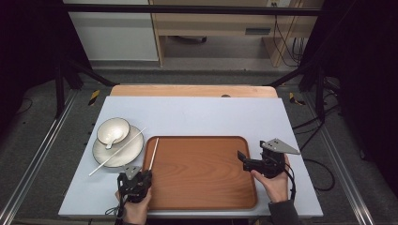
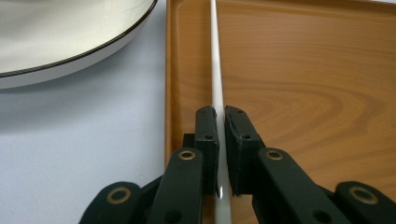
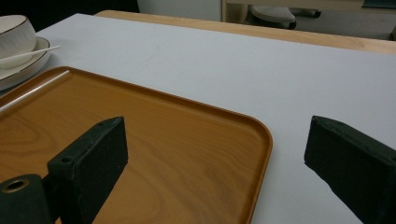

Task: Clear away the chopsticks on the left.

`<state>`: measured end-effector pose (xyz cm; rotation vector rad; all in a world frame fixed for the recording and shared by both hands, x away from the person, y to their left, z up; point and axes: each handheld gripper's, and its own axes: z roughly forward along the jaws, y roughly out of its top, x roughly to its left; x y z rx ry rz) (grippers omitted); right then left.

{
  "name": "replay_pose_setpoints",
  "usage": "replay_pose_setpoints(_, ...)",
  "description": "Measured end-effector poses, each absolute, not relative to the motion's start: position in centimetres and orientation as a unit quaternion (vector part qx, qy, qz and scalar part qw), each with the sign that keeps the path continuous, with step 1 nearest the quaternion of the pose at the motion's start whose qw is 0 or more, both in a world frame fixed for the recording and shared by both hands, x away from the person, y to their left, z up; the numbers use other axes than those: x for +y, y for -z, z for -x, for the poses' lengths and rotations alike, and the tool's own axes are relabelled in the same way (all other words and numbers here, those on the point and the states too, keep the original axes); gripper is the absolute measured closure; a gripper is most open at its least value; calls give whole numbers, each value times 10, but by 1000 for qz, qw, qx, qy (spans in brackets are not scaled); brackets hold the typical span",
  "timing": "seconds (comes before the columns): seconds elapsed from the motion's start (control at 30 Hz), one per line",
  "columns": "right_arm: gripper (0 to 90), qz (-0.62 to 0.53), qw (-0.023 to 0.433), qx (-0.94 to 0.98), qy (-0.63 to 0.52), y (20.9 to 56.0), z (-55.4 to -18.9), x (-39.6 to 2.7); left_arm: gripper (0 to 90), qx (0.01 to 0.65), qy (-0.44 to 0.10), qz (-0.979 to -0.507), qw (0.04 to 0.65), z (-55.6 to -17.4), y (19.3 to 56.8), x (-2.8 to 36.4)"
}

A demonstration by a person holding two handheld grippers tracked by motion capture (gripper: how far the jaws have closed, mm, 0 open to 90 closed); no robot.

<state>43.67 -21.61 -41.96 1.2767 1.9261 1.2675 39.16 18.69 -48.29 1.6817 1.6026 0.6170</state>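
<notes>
The left tool (image 2: 219,126) is pinching a slim white chopstick (image 2: 215,60) lying along the brown wooden tray's (image 1: 202,187) left edge, likely placing it; release comes next. The right tool (image 3: 215,163) is hovering spread wide over the tray's right rim.

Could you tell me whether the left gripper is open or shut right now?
Shut: the left gripper has its jaws pressed against a white chopstick over the tray.
</notes>
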Motion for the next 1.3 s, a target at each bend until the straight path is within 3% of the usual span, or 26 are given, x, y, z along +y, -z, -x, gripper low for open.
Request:
replay_pose_setpoints(0.27, 63, -468, 253, 707, -467, 419, -436, -217, 769, 611, -230, -658, 376, -392, 482, 189)
replay_pose_setpoints(0.73, 62, -470, 256, 700, -472, 416, -434, -219, 537, 526, -257, -683, 437, -397, 437, 218)
replay_pose_setpoints(1.03, 61, -473, 257, 697, -474, 414, -433, -222, 469, 487, -248, -710, 444, -407, 411, 242)
replay_pose_setpoints(1.3, 61, -475, 256, 697, -472, 415, -433, -221, 445, 465, -249, -728, 438, -405, 413, 269)
